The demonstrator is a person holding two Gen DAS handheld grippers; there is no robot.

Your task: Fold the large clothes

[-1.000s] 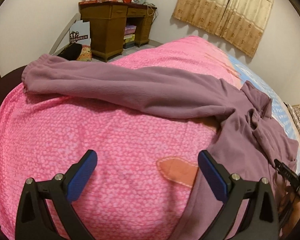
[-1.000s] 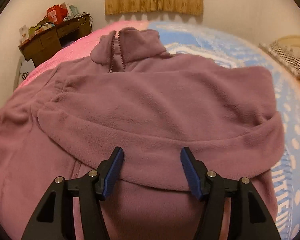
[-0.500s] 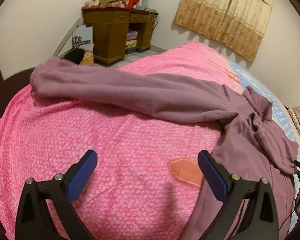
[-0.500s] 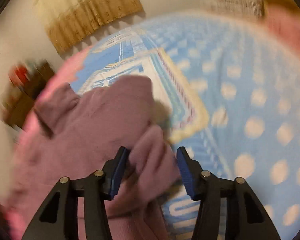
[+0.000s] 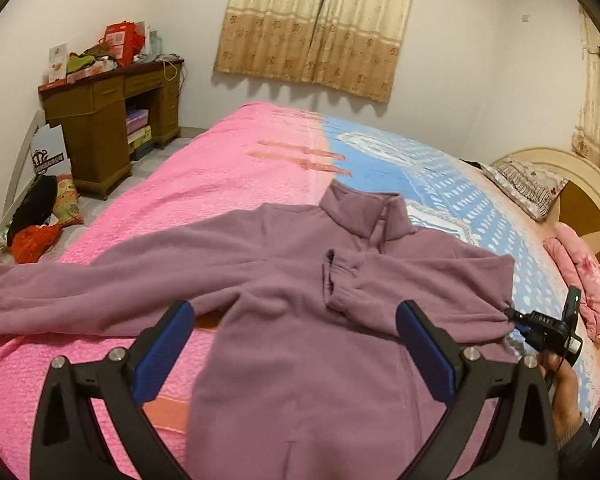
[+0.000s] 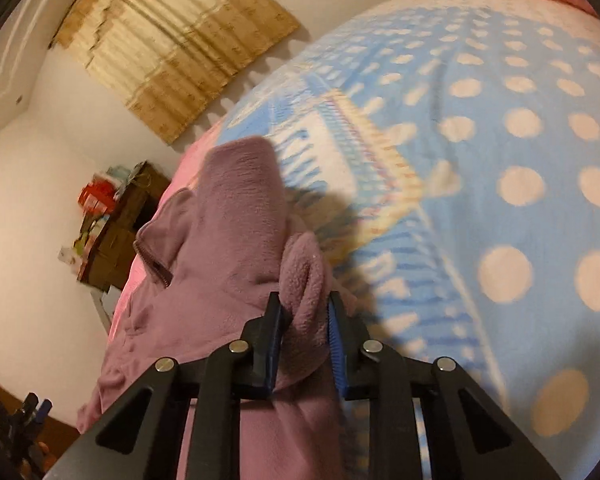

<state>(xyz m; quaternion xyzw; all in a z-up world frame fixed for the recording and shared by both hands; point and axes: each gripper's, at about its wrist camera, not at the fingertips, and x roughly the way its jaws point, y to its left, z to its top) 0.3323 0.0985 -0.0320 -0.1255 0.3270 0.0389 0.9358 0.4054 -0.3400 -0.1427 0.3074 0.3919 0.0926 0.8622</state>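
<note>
The right gripper (image 6: pixel 302 340) is closing its fingers (image 6: pixel 269 344) onto a bunched fold of purple fleece at the jacket's (image 5: pixel 300 280) right edge; its jaws have just been narrowing, and the wad of fabric is sitting pinched between the two blue pads. Seen from the left wrist, that pinch is lying at the far right corner of the jacket, where the already folded-in right sleeve (image 5: pixel 428 296) is doubling back across the chest. The left gripper (image 5: pixel 292 354) is hanging released, fingers spread wide with nothing between them, over the jacket's lower body and nearer its left side. From there the jacket is lying flat on the bed (image 5: pixel 228 160), collar (image 5: pixel 364 210) pointing away toward the curtain (image 5: pixel 316 24), hem toward the person. Its left sleeve (image 5: pixel 100 288) is stretching out long and straight to the left of the collar, its long axis running crosswise to the body and out over the pink half of the bed. The left fingers are the nearer pair to that sleeve, so folding it inward looks like the left hand's job, while the right hand is holding the opposite edge.
</note>
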